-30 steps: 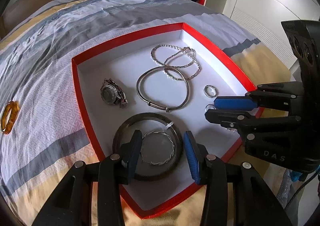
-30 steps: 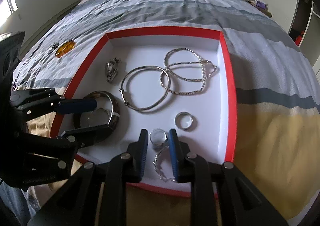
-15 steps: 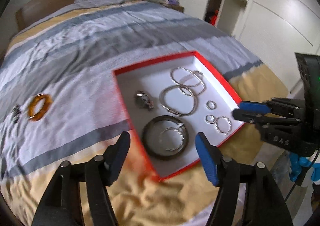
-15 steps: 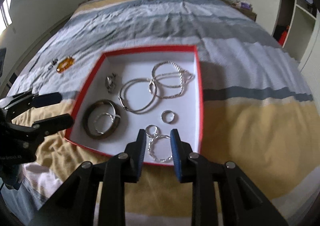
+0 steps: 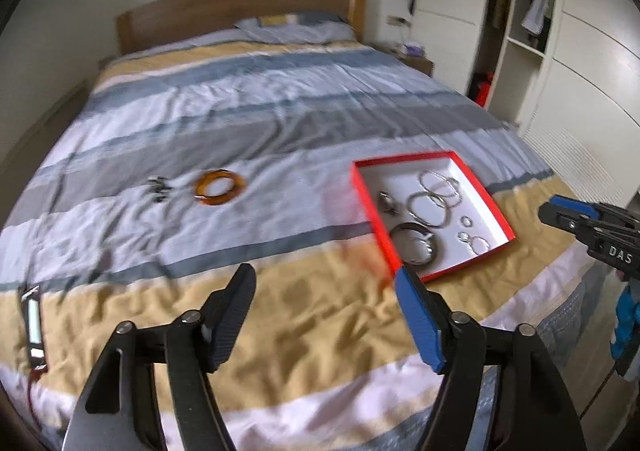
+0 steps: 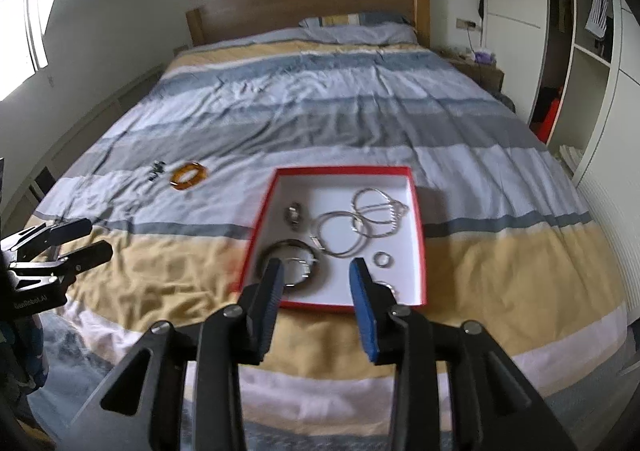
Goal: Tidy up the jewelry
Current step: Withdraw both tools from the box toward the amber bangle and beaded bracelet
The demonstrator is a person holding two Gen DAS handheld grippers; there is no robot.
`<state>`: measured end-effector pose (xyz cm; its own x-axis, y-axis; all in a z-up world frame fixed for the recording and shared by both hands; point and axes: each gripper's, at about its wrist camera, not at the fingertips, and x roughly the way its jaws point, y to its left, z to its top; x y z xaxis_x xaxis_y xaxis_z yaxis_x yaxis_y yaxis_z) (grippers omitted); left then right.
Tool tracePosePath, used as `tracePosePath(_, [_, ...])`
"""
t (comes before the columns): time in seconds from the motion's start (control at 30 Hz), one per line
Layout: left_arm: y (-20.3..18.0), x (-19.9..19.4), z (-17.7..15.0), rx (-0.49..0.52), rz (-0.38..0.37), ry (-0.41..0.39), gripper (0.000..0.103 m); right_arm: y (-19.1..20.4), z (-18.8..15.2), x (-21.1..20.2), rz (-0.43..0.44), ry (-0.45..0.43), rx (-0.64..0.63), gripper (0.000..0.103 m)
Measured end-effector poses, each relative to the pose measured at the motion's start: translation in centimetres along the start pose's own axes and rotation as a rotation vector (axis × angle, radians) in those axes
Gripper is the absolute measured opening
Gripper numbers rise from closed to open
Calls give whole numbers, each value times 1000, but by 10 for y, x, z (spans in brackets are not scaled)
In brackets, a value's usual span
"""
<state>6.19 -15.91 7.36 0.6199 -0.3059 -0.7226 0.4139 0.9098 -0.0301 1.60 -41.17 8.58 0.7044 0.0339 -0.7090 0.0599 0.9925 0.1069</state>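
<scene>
Looking down at the big bed [image 6: 360, 123], we hold two grippers up in the air over it. Our left gripper [image 5: 324, 315] has its jaws wide apart and opening more, with nothing between them. Our right gripper [image 6: 316, 303] has its jaws apart too, also opening, and it holds nothing.

We see one red box [image 6: 418, 235] with a white inside. It sits on the striped cover, near the foot of the bed. In the right view it is just past our right gripper's tips. In the left view it lies to the right, beyond the blue fingertip.

We count the shiny things in the box. One dark bangle [image 5: 416, 247] lies in the near corner, with one thin silver hoop inside it. One big silver bangle [image 6: 340, 233] lies in the middle. One silver chain [image 6: 380, 211] lies looped at the far side, touching the big bangle. One small watch-like piece [image 6: 294, 215] lies near the left wall. Two small rings and one twisted hoop [image 5: 480, 245] lie along the right side.

Outside the box, two things lie on the cover, well apart from it: one orange bangle [image 6: 188, 175], and one small dark piece [image 6: 156, 170] just beside it, too blurry to name.
</scene>
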Motion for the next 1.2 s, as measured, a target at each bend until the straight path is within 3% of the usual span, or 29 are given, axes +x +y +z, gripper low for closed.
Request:
tracePosePath(0.2, [25, -47, -21, -47, 81, -53, 75, 38, -13, -31, 29, -31, 8, 37])
tracePosePath(0.67, [78, -118, -60, -142, 172, -170, 81, 109, -37, -57, 62, -44, -6, 44])
tracePosePath(0.93, [105, -126, -72, -186, 194, -185, 81, 147, -34, -51, 76, -35, -68, 48])
tracePosePath(1.2, [122, -110, -75, -192, 255, -141, 81, 166, -28, -27, 132, -17, -84, 48])
